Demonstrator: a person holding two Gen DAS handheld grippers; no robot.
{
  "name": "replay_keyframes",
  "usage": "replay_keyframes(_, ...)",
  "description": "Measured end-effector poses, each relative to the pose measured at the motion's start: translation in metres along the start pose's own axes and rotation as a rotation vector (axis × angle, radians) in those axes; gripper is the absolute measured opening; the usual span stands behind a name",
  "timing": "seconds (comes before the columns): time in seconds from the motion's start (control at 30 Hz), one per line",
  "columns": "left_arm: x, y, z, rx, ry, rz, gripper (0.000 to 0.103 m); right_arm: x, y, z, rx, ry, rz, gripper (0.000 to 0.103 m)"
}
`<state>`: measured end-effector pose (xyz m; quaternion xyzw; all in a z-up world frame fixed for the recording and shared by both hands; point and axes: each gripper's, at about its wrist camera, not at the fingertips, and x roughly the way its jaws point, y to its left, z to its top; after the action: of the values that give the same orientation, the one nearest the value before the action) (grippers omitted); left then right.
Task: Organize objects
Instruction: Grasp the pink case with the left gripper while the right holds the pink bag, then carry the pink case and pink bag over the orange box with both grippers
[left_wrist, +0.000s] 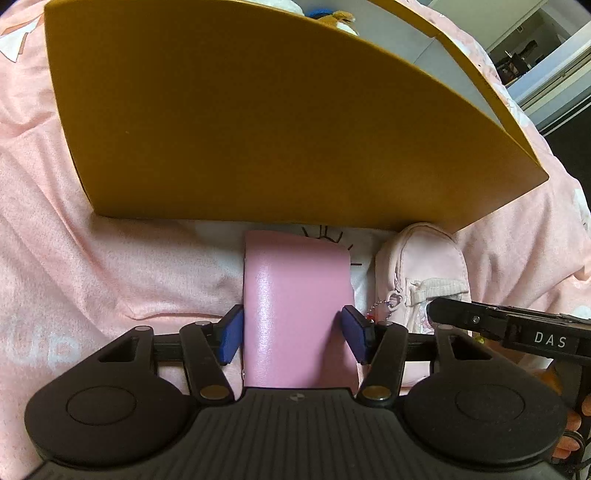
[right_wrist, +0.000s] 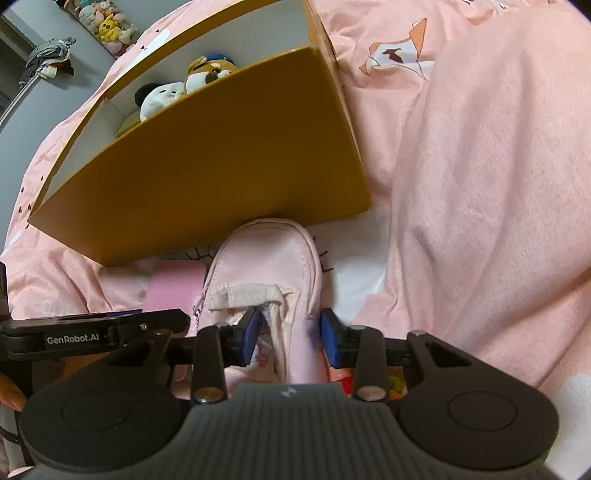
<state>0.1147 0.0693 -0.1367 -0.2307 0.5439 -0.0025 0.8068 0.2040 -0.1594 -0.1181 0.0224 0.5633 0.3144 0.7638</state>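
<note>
A pink wallet (left_wrist: 295, 295) lies flat on the pink bedding, just in front of a mustard-yellow box (left_wrist: 258, 122). My left gripper (left_wrist: 293, 332) straddles the wallet, and both blue pads (left_wrist: 231, 338) touch its long sides. Beside it on the right lies a pale pink zip pouch (left_wrist: 421, 266) with a bead chain. In the right wrist view the pouch (right_wrist: 266, 258) sits between the pads of my right gripper (right_wrist: 290, 336). The left pad rests against its striped flap, while the right pad stands slightly off its edge. The wallet (right_wrist: 173, 291) shows to the pouch's left.
The box (right_wrist: 207, 177) has a white interior holding plush toys (right_wrist: 184, 85). Rumpled pink bedding (right_wrist: 480, 184) rises to the right. Each gripper's black body shows at the other view's edge. A shelf of plush toys (right_wrist: 107, 26) stands far back.
</note>
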Motion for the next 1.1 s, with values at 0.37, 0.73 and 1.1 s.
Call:
replay_keyframes(0.37, -0.052, -0.022, -0.014, 0.078, -0.146, -0.04, 0.019, -0.021, 0.016, -0.004, -0.069, -0.046, -0.004, 0.018)
replay_keyframes(0.73, -0.12, -0.031, -0.009, 0.026, -0.265, -0.188, 0.018, -0.089, 0.033, 0.002, -0.143, -0.152, 0.007, 0.016)
replay_keyframes(1.1, -0.174, -0.073, 0.06, 0.08, -0.454, -0.244, 0.018, -0.172, 0.056, 0.058, -0.258, -0.416, -0.043, 0.015)
